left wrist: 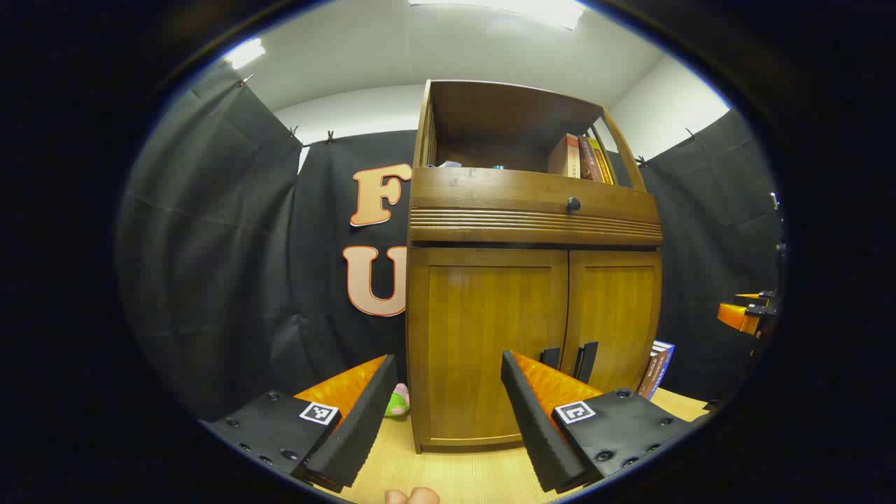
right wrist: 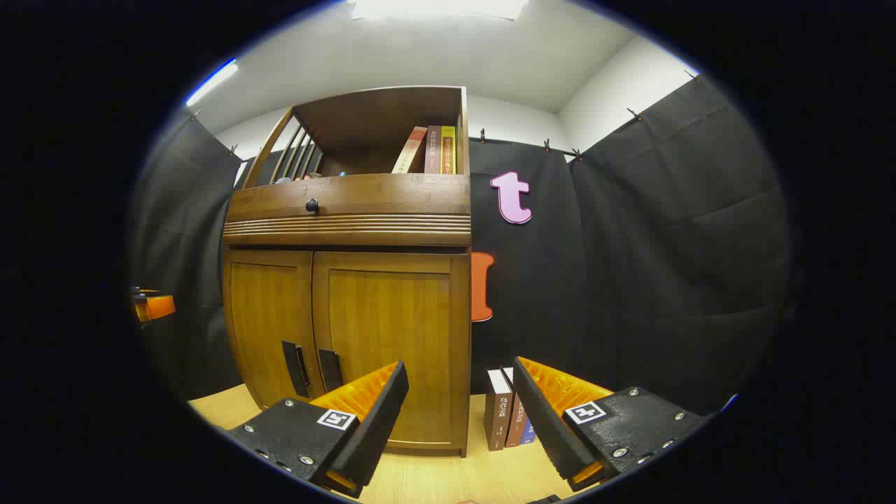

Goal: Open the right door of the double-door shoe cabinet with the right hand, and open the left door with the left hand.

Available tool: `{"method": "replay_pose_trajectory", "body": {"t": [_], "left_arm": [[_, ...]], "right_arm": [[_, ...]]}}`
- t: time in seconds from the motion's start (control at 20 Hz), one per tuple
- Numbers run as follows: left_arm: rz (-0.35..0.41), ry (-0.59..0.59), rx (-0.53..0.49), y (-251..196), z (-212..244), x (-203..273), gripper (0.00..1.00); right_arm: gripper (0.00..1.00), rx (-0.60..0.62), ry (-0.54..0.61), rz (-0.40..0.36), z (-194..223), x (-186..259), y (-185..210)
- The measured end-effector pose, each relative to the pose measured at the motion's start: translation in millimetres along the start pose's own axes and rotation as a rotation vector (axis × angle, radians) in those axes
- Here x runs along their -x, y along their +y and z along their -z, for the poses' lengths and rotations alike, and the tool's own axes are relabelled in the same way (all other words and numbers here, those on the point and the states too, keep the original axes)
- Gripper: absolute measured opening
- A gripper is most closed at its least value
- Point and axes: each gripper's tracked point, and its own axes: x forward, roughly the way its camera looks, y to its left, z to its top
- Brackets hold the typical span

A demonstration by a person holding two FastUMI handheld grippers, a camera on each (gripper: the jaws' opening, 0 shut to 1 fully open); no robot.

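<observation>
The brown wooden shoe cabinet (left wrist: 532,294) stands in front of me with both lower doors closed. In the left gripper view, the left door (left wrist: 490,329) and right door (left wrist: 616,308) meet at two black handles (left wrist: 568,360). My left gripper (left wrist: 448,364) is open and empty, a short way in front of the left door. In the right gripper view, my right gripper (right wrist: 460,367) is open and empty, off the cabinet's right front corner. The right door (right wrist: 388,329) and its handle (right wrist: 329,369) lie to its left. Each gripper appears far off in the other's view: the right gripper (left wrist: 745,315) and the left gripper (right wrist: 152,306).
A drawer with a dark knob (left wrist: 573,204) and an open shelf holding books (left wrist: 584,157) sit above the doors. More books (right wrist: 507,409) stand on the wooden surface (right wrist: 434,476) right of the cabinet. A green and pink toy (left wrist: 397,402) lies at its left. Black cloth surrounds everything.
</observation>
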Motion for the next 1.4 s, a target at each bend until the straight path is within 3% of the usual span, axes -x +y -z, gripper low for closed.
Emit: {"method": "replay_pose_trajectory", "body": {"t": [0.95,1.4], "left_arm": [[0.011,-0.001,-0.016,-5,-5,0,0.95],[-0.012,0.003,-0.026,6,-6,0,0.94]], "right_arm": [[0.93,0.009,0.026,-0.036,11,-8,19],[0.93,-0.014,0.114,-0.15,57,-40,85]]}}
